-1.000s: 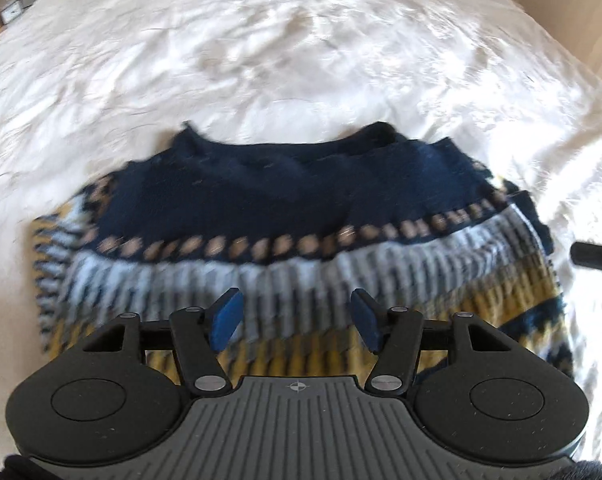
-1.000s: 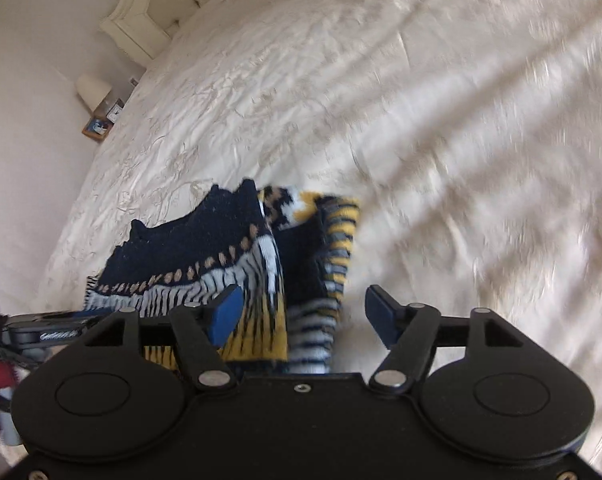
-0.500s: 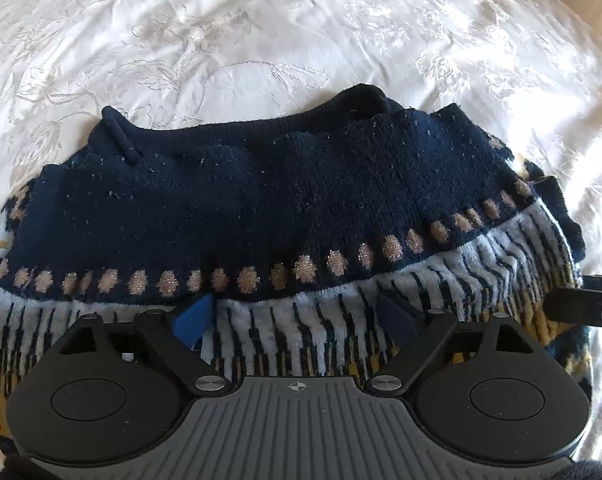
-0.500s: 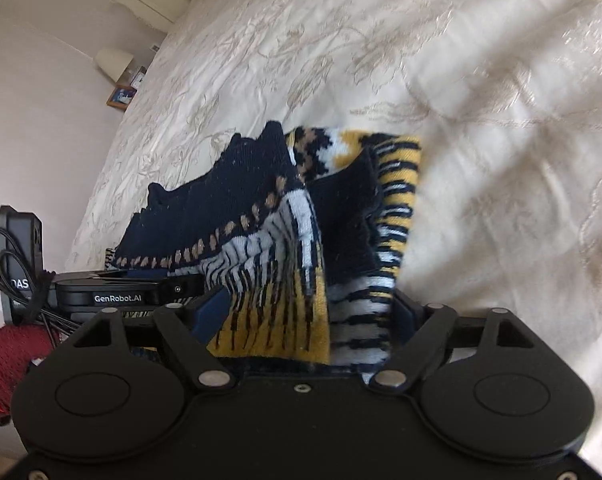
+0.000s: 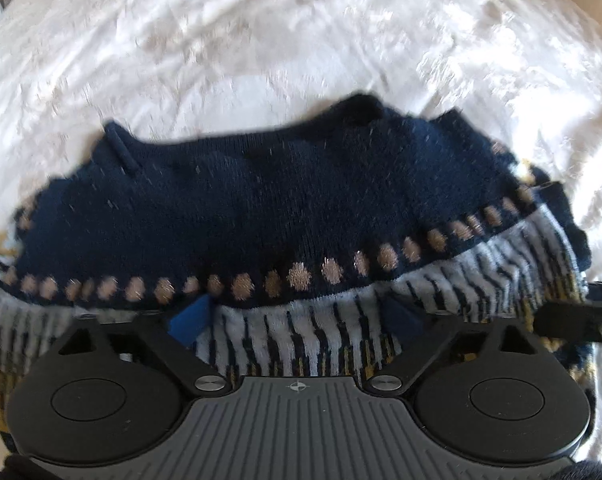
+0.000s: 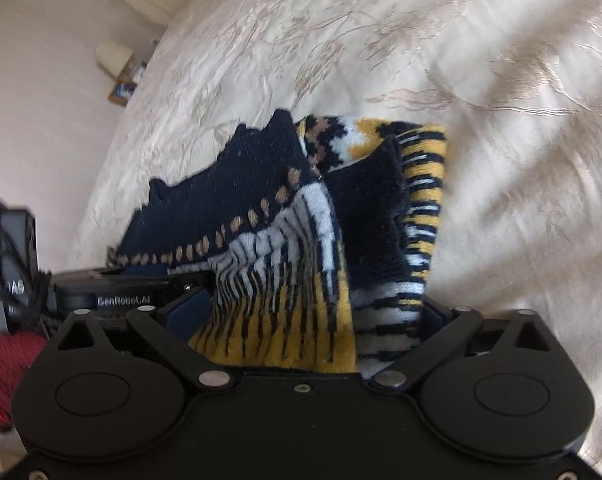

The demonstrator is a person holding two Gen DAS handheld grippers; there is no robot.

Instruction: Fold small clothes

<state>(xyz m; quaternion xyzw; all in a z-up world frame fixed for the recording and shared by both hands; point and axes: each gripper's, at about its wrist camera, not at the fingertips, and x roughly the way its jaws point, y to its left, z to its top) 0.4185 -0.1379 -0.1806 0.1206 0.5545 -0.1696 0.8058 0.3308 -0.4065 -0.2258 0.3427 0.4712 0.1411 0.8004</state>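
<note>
White bedspread (image 5: 261, 40) carried the folded sweater (image 5: 261, 208). Its near edge lay between the jaws of both hand-held grippers, left (image 5: 297, 320) and right (image 6: 305, 312), which had just opened wide, gripping nothing.

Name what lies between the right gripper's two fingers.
The folded edge of the sweater fills the gap of the right gripper, seen in the right wrist view.
</note>
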